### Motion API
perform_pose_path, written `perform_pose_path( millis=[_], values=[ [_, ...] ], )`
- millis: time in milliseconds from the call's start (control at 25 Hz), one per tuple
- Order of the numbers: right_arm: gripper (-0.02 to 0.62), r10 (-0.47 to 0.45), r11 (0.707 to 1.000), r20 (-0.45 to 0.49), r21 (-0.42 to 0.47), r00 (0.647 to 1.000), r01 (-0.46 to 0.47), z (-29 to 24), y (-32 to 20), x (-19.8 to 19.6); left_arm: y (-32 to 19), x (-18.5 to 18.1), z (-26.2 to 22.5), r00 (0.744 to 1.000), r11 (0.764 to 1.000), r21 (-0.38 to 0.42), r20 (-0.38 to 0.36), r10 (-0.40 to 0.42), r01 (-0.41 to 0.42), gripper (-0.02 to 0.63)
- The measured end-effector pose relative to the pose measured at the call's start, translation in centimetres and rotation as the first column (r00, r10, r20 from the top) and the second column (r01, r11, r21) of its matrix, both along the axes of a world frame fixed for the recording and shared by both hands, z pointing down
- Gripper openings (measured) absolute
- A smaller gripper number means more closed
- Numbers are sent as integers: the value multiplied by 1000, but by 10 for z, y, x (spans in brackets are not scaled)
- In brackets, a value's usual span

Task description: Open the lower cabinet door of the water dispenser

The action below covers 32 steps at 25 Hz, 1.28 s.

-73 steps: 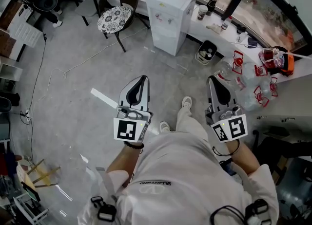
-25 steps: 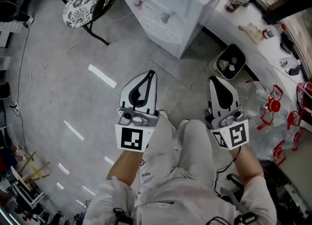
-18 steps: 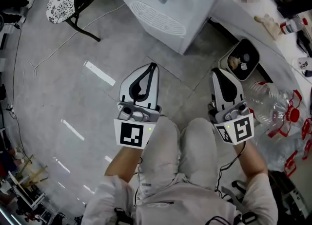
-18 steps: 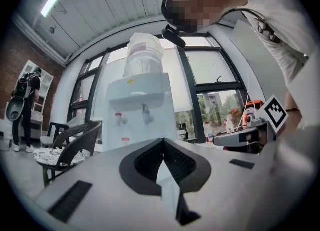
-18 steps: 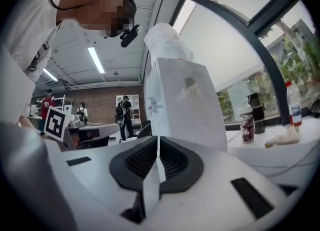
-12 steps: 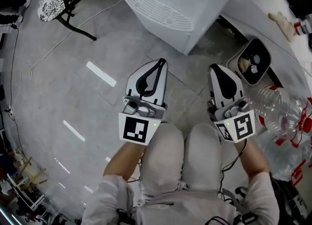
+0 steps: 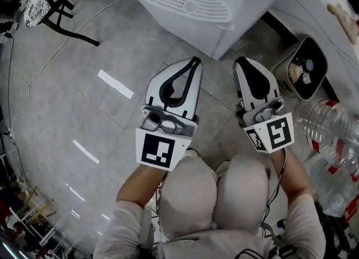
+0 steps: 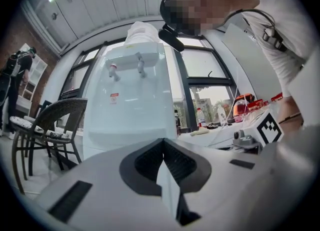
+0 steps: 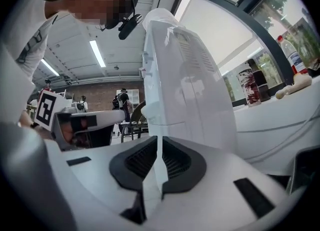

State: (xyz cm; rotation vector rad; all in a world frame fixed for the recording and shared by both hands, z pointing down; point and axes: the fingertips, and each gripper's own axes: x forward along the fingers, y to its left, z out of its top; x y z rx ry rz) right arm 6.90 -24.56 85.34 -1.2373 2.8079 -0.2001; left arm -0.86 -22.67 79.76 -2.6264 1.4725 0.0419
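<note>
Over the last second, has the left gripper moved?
Yes. The left gripper has closed toward the water dispenser; less floor shows between them.

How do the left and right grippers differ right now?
The left gripper leans right and faces the water dispenser's front. The right gripper leans left and sits near the dispenser's corner, beside the trash bin. Both are shut, empty, and short of the dispenser.
</note>
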Motion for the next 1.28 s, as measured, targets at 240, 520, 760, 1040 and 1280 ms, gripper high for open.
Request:
perform_pose_path(
  millis=[240, 520, 760, 1040, 1280],
  values=[
    [23, 20, 1000, -10, 22, 1000, -20, 17, -17, -2, -6, 5, 20, 999, 1000, 12, 21, 27, -27, 3],
    [94, 52, 998, -37, 22, 998, -52, 33, -29, -2, -16, 25, 47, 999, 998, -23, -4, 54, -54, 3],
    [172, 62, 998, -62, 27, 996, -61, 39, -44, -8, -14, 36, 40, 997, 997, 6, -5, 76, -76, 3],
    [216, 89, 995, -52, 54, 995, -87, 40, -50, -10, -13, 27, 45, 998, 998, 3, -6, 60, -60, 3],
    [216, 142, 988, -27, 67, 989, -140, 39, -54, -10, -13, 16, 47, 999, 999, 3, -12, 39, -38, 3]
  ],
)
